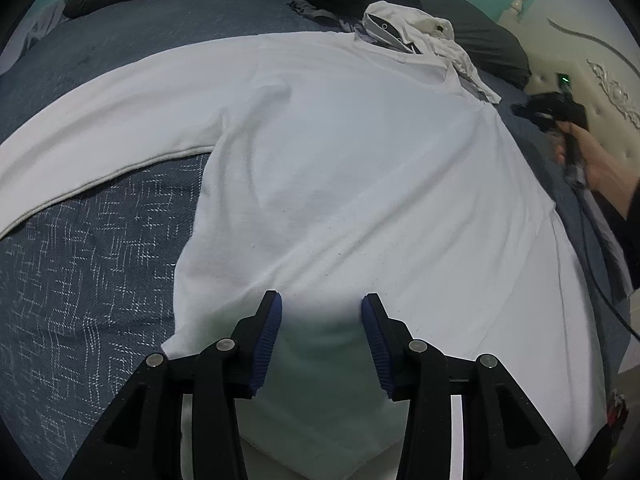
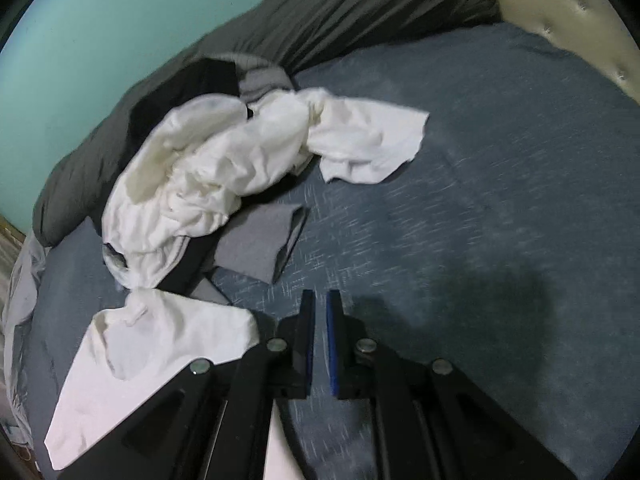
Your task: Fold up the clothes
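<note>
We see a white long-sleeved shirt [image 1: 340, 168] spread flat across a bed covered in a blue-grey woven bedspread [image 1: 92, 272], its body running from the near edge up toward the collar at the far side and one sleeve stretched out to the left. Our left gripper [image 1: 321, 308] hangs over the shirt's lower hem with its blue-padded jaws spread apart; the white cloth lies between and beneath them, and we cannot tell whether the pads touch it, though they do not press it together.

Off to the right of the shirt, a hand [image 1: 600, 164] holds our right gripper [image 2: 320, 300] by its black handle, above the bedspread and clear of the shirt's edge. From its own view, its jaws are pressed nearly together with only a thin slit between the blue pads and nothing pinched in them; the bedspread below looks blurred.

Beyond the shirt's collar lies a heap of crumpled white clothes [image 2: 224, 168] with dark garments underneath, and a small folded grey cloth [image 2: 264, 244] just beside it. A dark grey duvet [image 2: 320, 12] is bunched along the far side of the bed, against a teal wall [image 2: 100, 28], and a cream tufted headboard [image 2: 560, 8] stands at the right
</note>
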`<move>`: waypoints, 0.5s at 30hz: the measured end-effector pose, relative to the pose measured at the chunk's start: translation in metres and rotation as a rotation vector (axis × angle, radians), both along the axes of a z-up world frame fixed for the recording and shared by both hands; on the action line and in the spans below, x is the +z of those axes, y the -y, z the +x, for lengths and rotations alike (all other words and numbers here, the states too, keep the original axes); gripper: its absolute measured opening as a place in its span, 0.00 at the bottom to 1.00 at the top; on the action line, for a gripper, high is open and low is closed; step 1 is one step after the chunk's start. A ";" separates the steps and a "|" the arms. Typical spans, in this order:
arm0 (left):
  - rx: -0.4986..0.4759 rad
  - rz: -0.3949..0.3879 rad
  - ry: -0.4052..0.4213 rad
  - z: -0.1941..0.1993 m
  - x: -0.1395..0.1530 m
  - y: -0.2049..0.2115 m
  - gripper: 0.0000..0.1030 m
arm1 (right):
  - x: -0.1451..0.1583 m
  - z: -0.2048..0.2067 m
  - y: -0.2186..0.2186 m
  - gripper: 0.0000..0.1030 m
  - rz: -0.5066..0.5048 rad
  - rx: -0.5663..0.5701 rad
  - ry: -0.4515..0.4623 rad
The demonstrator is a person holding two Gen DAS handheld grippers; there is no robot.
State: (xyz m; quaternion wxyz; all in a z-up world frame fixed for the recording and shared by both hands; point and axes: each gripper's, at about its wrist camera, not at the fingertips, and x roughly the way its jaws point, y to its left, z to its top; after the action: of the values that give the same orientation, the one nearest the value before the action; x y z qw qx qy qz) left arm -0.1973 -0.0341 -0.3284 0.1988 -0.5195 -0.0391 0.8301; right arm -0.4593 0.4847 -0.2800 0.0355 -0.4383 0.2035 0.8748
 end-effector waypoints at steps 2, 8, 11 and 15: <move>0.003 -0.001 -0.001 -0.001 0.002 0.000 0.46 | 0.009 0.016 0.004 0.05 0.002 0.015 -0.009; 0.062 0.036 -0.025 0.001 0.024 0.027 0.48 | 0.014 0.088 0.031 0.06 -0.076 0.080 -0.067; 0.108 0.062 -0.045 0.003 0.037 0.052 0.50 | 0.010 0.129 0.059 0.08 -0.130 0.120 -0.095; 0.160 0.088 -0.046 0.006 0.044 0.081 0.53 | 0.004 0.182 0.098 0.17 -0.214 0.146 -0.131</move>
State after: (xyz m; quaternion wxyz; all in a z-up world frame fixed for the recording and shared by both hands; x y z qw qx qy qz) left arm -0.1912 -0.1152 -0.2843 0.1555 -0.4861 -0.1123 0.8526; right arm -0.2772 0.3867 -0.2757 -0.0888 -0.3952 0.2650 0.8750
